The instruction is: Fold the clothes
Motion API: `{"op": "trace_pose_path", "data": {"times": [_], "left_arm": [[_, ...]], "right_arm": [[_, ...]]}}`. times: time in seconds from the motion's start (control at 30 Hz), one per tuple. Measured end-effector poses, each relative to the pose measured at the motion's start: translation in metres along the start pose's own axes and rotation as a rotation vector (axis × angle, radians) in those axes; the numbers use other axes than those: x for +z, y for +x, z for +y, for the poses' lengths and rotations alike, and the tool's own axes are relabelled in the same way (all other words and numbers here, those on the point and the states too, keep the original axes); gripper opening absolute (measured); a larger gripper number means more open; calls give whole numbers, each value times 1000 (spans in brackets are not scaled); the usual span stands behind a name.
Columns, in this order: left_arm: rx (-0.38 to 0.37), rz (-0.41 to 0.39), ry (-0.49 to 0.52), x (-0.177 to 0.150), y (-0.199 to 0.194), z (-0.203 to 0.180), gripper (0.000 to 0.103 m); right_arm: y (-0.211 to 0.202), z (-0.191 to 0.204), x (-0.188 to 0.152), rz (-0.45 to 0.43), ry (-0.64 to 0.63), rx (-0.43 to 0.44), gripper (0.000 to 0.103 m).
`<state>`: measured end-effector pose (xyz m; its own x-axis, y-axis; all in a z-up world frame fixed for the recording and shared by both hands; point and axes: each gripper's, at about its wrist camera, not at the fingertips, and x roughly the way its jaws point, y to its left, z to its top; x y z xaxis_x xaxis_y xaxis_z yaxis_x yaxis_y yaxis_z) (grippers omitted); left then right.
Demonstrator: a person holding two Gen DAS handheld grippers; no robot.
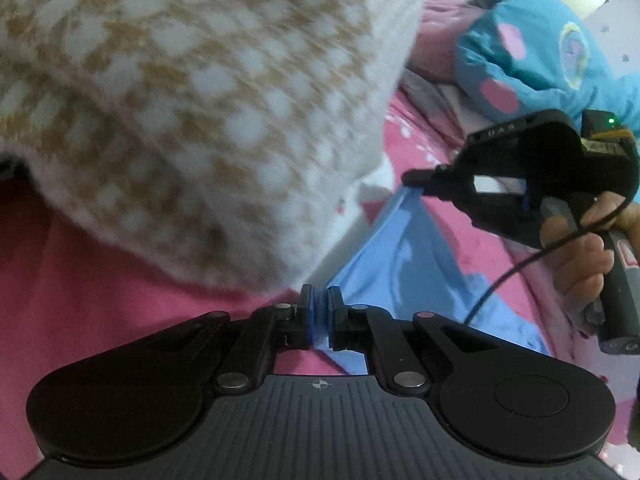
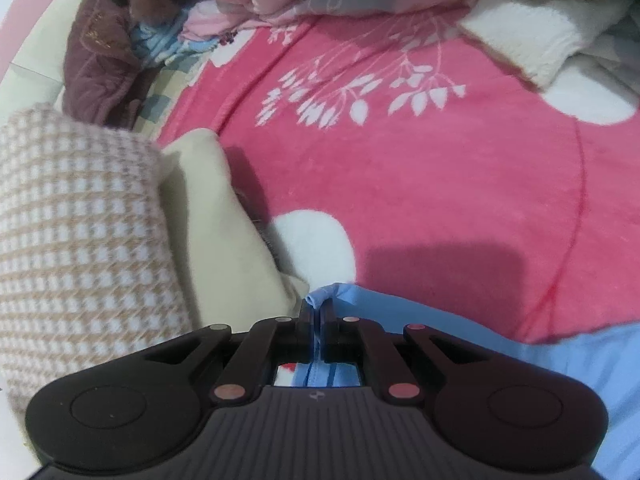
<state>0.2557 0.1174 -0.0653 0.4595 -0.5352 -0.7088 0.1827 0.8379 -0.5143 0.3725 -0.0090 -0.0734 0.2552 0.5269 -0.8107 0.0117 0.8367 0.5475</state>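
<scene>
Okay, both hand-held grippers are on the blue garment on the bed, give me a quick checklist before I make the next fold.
1. Left hand-held gripper shut on the blue garment: ok, cloth sits between the closed pads.
2. Right hand-held gripper shut on the garment: ok, a bunched blue edge pokes out past its tips.
3. Cloth stretched between the two grips: ok, it runs taut up to the right one in the left wrist view.
4. Landing spot on the pink blanket free: ok, bare ahead of the right gripper.
5. Checked sweater clear of the fold: not ok, it lies close beside the left gripper.
6. Whole garment flat: cannot tell, most is hidden.
</scene>
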Motion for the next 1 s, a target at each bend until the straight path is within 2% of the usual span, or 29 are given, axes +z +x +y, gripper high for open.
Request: {"op": "trace_pose_path", "data": {"times": [0.2,0.3,0.4,0.5,0.53,0.57,0.7,0.73,0.83,0.93,1.0], "left_arm": [[25,-13,21,2,4,-1,0],[7,-3,3,2,1,1,0],[-16,20,-28,1,-1,5,5],[-39,50,-49,2,0,5,18],[-47,56,-51,1,0,5,29],[-54,60,-50,1,0,3,34],[-57,62,-50,-3,-3,-2,41],[-61,61,-54,-4,-4,-2,45],[-71,62,-61,-6,-6,-3,57],[-61,64,-39,-7,-5,-8,59],[-36,58,-2,-9,-4,-12,54]], "right_arm": [[17,1,7,-5,-21,-7,2],[24,-1,6,-2,-22,-3,2],[32,-5,4,-4,-18,7,2],[36,-7,4,-7,-22,12,2],[37,-7,5,-6,-23,14,2],[37,-8,5,-3,-24,19,2],[35,-13,9,16,-22,58,5],[31,-14,11,19,-19,72,9],[12,-16,12,-8,-23,105,40],[-19,-21,10,-39,-37,156,40],[-45,-24,1,-55,-51,198,40]]}}
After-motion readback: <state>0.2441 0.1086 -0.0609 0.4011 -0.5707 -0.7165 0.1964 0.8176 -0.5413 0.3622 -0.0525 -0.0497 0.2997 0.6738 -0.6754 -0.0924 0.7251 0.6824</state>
